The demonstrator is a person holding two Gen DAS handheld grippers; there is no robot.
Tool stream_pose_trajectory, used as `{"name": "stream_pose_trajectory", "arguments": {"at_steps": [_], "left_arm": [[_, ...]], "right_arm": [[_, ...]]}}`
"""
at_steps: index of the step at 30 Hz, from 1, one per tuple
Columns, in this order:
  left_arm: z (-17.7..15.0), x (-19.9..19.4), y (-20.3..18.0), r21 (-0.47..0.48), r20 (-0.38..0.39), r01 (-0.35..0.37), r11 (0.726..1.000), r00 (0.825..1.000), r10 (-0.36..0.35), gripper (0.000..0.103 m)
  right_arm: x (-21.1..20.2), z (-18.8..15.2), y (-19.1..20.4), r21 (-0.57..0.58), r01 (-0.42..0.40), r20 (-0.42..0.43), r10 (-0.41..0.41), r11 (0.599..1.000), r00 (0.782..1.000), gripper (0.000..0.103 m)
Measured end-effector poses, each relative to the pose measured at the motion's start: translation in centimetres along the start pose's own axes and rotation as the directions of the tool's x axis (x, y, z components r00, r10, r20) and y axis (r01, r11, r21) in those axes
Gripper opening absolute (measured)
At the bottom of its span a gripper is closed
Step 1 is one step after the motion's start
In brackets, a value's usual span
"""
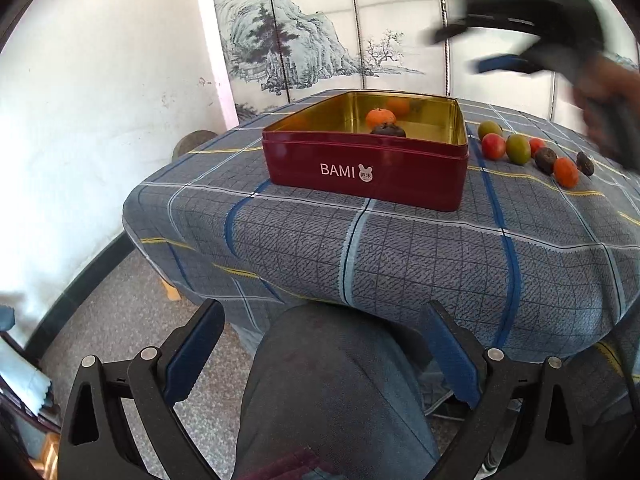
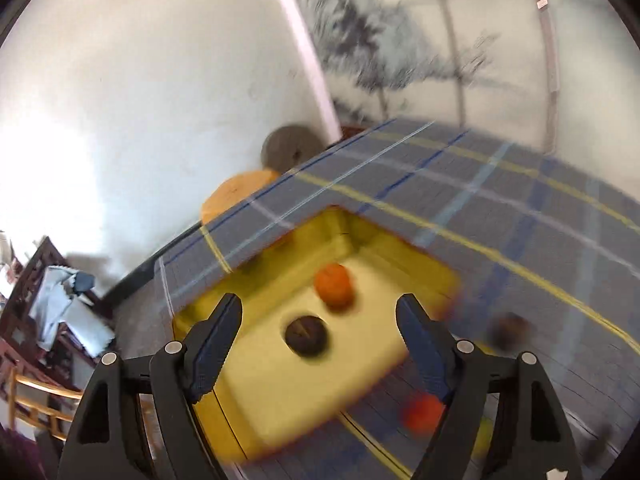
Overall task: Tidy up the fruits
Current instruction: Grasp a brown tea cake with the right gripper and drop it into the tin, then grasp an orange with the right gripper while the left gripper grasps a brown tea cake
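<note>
Two fruits, an orange [image 1: 377,117] and a dark one [image 1: 388,131], are seen inside the tin [image 1: 366,170]. Seven fruits [image 1: 518,149] are left on the counter [image 1: 400,248]. Both left tongs [image 1: 324,356] and right tongs [image 2: 320,344] are held open, empty.

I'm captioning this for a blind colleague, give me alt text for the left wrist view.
A red BAMI tin sits open on a plaid-covered table, holding an orange fruit and a dark one. More fruits line up beside it. The open left gripper frames the foreground.
</note>
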State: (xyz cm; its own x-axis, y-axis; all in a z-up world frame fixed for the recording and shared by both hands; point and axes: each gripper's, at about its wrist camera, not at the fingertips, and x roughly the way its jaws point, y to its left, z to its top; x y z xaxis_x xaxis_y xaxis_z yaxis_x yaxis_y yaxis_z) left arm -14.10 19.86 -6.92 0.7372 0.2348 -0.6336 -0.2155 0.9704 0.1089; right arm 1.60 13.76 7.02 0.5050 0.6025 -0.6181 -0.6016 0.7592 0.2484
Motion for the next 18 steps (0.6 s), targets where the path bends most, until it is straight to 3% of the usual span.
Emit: {"name": "stream_pose_trajectory", "arguments": {"at_steps": [4,8,12,17,18], "left_arm": [[0.0,0.0,-0.3,0.003,-0.001,0.003,1.000,1.000,-0.003,0.100],[0.1,0.1,-1.1,0.029,-0.004,-0.002,1.000,1.000,0.002,0.100],[0.1,0.2,-1.8,0.062,-0.008,-0.017,0.998,1.000,0.017,0.101],[0.1,0.0,-2.3,0.084,-0.005,-0.035,0.996,0.999,0.035,0.102],[0.1,0.0,-2.3,0.087,-0.005,-0.036,0.996,0.999,0.037,0.102]], "right_arm": [[-6.5,-6.9,-3.3,-0.010,0.131,-0.038,-0.132,0.991,0.991,0.076],[-9.3,-11.9,-6.7,0.047,0.194,-0.098,-0.188,0.980,0.977,0.069],[-8.9,-12.5,-7.6,0.057,0.208,-0.116,-0.201,0.976,0.973,0.064],[-5.1,-11.2,-7.7,0.021,0.187,-0.126,-0.183,0.982,0.975,0.064],[-4.2,-11.1,-8.0,0.020,0.190,-0.138,-0.186,0.981,0.973,0.060]]}}
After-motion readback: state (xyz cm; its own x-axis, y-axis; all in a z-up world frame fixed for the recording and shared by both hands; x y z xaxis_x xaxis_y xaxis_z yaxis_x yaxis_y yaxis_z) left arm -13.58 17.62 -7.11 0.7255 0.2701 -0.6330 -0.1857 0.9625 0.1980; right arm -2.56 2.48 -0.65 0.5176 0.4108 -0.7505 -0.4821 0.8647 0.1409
